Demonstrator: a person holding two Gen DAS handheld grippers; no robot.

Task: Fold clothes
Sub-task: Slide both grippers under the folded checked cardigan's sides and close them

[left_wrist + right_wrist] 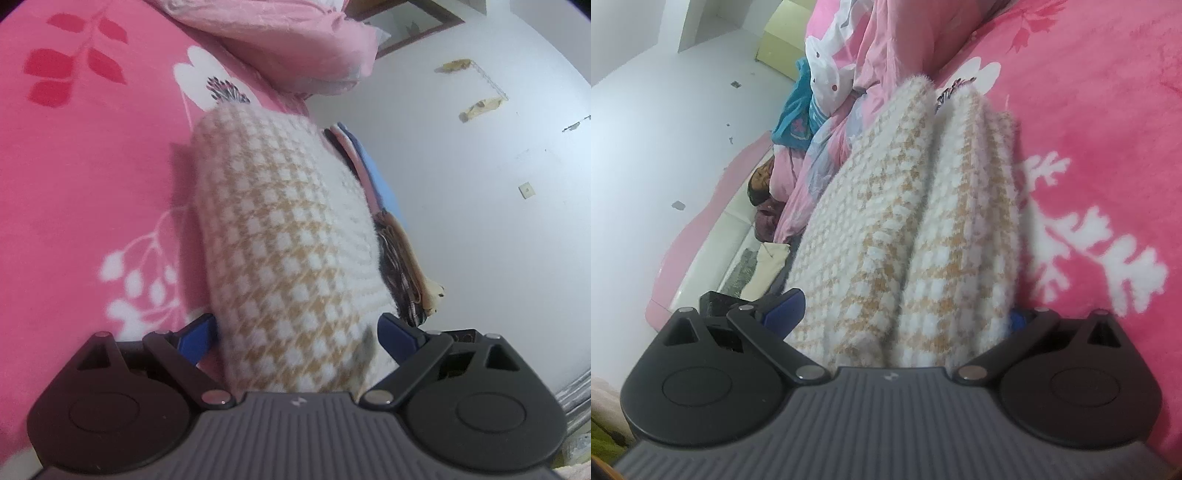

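Observation:
A fuzzy white-and-tan checked sweater (pixel 280 221) lies folded into a thick bundle on the pink floral blanket (pixel 74 166). In the left wrist view my left gripper (pixel 297 332) has its blue fingers (pixel 195 334) pressed against both sides of the bundle's near end, shut on it. The right wrist view shows the same sweater (pixel 905 184) as two thick folds. My right gripper (pixel 901 314) clamps its near end, with one blue finger (pixel 783 306) showing at the left. The other finger is mostly buried under the knit.
A stack of folded clothes (pixel 391 236) lies just beyond the sweater by the white wall (pixel 480 184). A pink duvet (pixel 288 44) is heaped at the far end. Rumpled pink bedding (pixel 827 147), a teal cloth (pixel 794 114) and a pink headboard (pixel 701 221) lie to the right gripper's left.

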